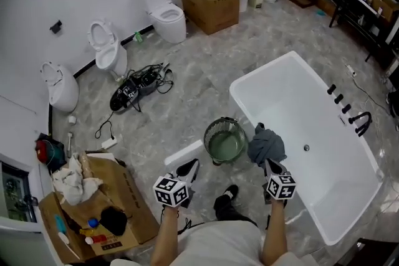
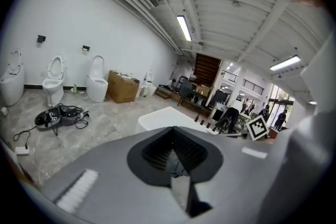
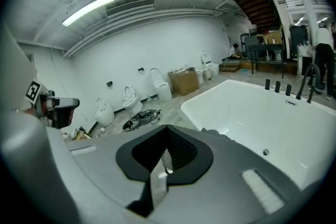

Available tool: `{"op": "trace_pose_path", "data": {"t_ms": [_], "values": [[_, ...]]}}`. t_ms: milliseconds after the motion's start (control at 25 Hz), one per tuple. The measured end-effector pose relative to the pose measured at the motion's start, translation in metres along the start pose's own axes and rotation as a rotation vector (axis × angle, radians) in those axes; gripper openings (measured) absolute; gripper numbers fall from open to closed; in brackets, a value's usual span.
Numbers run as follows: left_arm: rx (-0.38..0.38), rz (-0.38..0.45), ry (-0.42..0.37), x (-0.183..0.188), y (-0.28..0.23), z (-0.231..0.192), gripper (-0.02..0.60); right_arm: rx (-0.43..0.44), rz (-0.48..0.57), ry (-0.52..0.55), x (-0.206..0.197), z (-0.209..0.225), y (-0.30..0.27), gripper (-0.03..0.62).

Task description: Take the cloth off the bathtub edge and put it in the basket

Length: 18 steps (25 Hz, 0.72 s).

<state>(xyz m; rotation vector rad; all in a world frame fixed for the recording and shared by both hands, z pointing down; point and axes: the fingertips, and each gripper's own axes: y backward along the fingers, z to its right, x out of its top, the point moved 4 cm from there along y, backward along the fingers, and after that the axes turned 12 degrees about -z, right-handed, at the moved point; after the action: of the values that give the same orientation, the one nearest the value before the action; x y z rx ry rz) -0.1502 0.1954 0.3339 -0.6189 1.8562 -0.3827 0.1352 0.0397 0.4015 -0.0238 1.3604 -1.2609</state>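
A dark grey cloth lies bunched on the near left rim of the white bathtub. Just left of it on the floor stands a round wire basket, which looks empty. My right gripper is shut, its tips at the cloth's near edge, with nothing seen between the jaws. In the right gripper view the cloth peeks over the gripper body, with the bathtub beyond. My left gripper is shut and empty, near and to the left of the basket.
A white slab lies on the floor by the left gripper. An open cardboard box of rags and bottles sits at lower left. Several toilets line the wall, with black gear and cables on the floor. Black taps stand on the tub's far rim.
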Motion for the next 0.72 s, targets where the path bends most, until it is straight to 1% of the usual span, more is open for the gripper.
{"op": "trace_pose_path", "data": {"t_ms": [80, 160, 240, 320, 400, 480, 600, 720], "values": [[-0.042, -0.001, -0.007, 0.028, -0.022, -0.003, 0.055, 0.026, -0.015, 0.005, 0.012, 0.008, -0.014, 0.0], [-0.058, -0.017, -0.042, 0.052, -0.043, -0.006, 0.055, 0.034, -0.024, -0.001, 0.018, 0.021, -0.025, 0.0], [-0.061, -0.042, -0.084, 0.064, -0.061, -0.009, 0.055, 0.014, -0.037, -0.021, 0.012, 0.038, -0.035, 0.0], [-0.072, -0.059, -0.097, 0.069, -0.076, -0.013, 0.055, -0.019, -0.047, -0.046, 0.001, 0.056, -0.043, 0.0], [-0.087, -0.076, -0.086, 0.069, -0.087, -0.018, 0.055, -0.058, -0.036, -0.083, -0.004, 0.072, -0.046, 0.0], [-0.084, -0.102, -0.075, 0.064, -0.094, -0.028, 0.055, -0.09, -0.02, -0.119, -0.005, 0.085, -0.049, 0.0], [-0.064, -0.155, -0.058, 0.046, -0.104, -0.046, 0.055, -0.131, -0.034, -0.154, -0.015, 0.095, -0.052, 0.0], [-0.058, -0.199, -0.046, 0.029, -0.12, -0.059, 0.055, -0.207, -0.039, -0.204, -0.03, 0.105, -0.052, 0.001]]}}
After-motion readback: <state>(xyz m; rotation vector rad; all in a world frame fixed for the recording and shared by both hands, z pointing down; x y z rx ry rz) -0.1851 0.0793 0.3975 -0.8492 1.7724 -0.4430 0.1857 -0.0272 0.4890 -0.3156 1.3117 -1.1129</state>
